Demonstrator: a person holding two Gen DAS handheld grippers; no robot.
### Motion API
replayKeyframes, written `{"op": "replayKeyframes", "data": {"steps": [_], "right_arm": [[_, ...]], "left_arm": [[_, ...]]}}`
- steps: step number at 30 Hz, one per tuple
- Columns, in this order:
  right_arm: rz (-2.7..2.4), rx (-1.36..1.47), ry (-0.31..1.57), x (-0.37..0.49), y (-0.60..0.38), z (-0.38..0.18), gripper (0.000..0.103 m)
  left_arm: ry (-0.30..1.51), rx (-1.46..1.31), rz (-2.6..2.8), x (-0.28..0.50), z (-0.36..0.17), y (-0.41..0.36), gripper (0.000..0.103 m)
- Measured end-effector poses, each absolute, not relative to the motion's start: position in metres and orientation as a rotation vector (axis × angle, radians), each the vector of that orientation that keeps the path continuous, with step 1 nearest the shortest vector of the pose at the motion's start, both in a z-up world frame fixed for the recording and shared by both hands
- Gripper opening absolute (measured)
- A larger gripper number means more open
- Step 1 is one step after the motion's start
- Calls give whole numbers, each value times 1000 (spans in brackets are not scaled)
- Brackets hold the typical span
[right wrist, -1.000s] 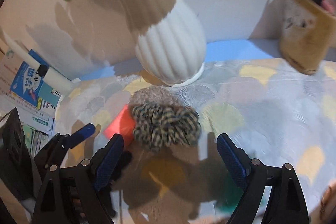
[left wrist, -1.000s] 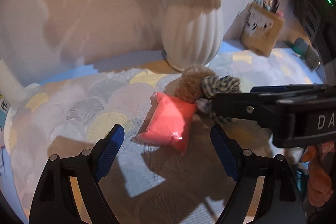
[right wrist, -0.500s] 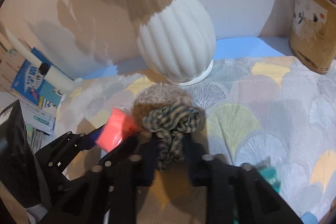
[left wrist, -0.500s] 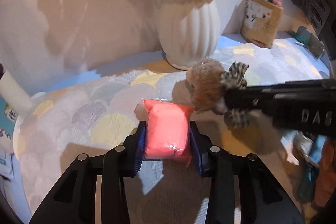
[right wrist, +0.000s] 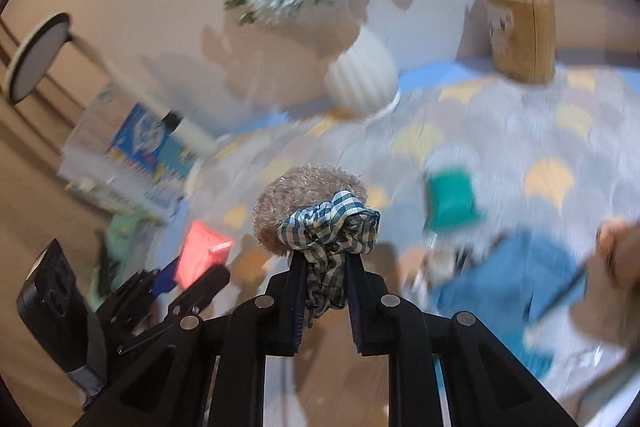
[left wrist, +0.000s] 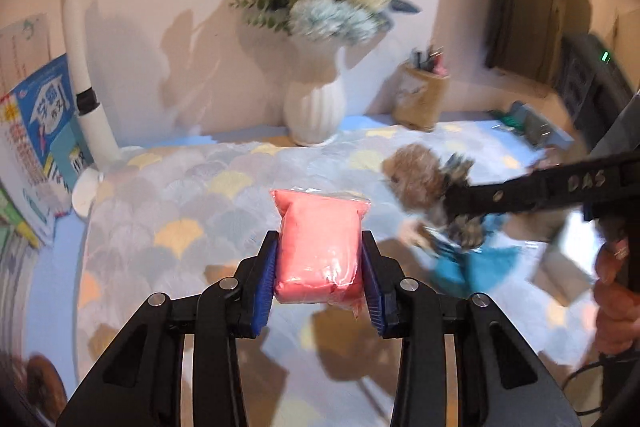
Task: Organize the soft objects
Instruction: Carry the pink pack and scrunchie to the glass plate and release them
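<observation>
Your left gripper point(left wrist: 319, 281) was clamped on the pink soft packet point(left wrist: 319, 247), its blue pads pressing both sides and the packet clear of the patterned tablecloth point(left wrist: 192, 195) below it. Your right gripper point(right wrist: 325, 291) was closed on the checked scrunchie point(right wrist: 330, 227), with the fuzzy brown scrunchie point(right wrist: 298, 201) bunched against its far side, both raised off the cloth. Ahead of the right gripper and to its right lay a teal item point(right wrist: 452, 201) and a blue cloth point(right wrist: 508, 287), blurred; farther off stood the white ribbed vase point(left wrist: 314, 107) and pen holder point(right wrist: 522, 35).
</observation>
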State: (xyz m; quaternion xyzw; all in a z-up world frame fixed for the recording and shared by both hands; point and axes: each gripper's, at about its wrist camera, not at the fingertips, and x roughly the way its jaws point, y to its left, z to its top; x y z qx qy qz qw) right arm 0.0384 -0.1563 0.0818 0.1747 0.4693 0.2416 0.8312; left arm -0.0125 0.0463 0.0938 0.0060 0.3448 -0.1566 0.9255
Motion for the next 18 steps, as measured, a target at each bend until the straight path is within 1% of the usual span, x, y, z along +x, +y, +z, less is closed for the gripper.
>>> {"op": "replayKeyframes", "data": {"steps": [4, 8, 12, 18], "right_arm": [[530, 338, 966, -12, -163, 89, 18], [483, 326, 911, -61, -185, 92, 18], [396, 456, 888, -88, -234, 82, 18], [270, 582, 836, -121, -318, 80, 18]], "left_arm": [[695, -7, -364, -45, 100, 39, 36], [712, -26, -419, -70, 91, 18, 36], [747, 28, -475, -83, 84, -23, 36], [736, 70, -636, -95, 100, -97, 36]]}}
